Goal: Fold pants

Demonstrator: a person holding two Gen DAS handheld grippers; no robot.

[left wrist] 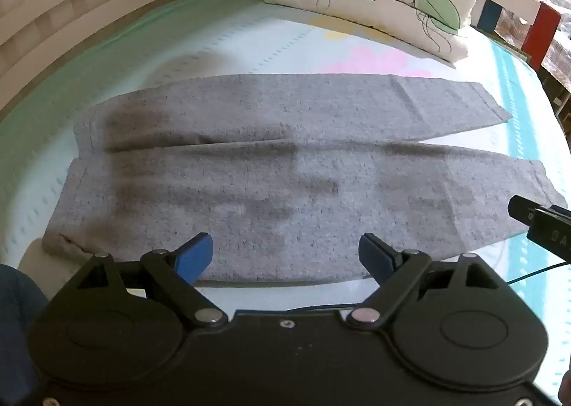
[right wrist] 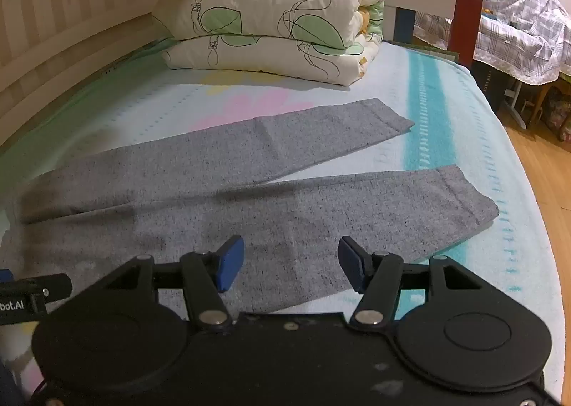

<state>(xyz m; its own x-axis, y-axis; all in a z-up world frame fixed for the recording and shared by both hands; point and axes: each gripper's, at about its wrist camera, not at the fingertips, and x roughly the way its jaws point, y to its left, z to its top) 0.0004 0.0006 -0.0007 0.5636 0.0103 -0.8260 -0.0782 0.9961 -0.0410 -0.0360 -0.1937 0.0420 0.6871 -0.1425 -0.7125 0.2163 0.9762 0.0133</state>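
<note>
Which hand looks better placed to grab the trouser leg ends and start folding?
Right, probably. The right tool hangs open over the near leg of the grey pants, closer to its cuff; the left tool hovers nearer the waistband.

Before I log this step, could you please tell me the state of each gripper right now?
Left gripper: open, holding nothing, above the grey pants.
Right gripper: open, holding nothing, above the pants.

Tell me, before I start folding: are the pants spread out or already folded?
Spread out: the pants lie flat on the bed, both legs apart.
</note>
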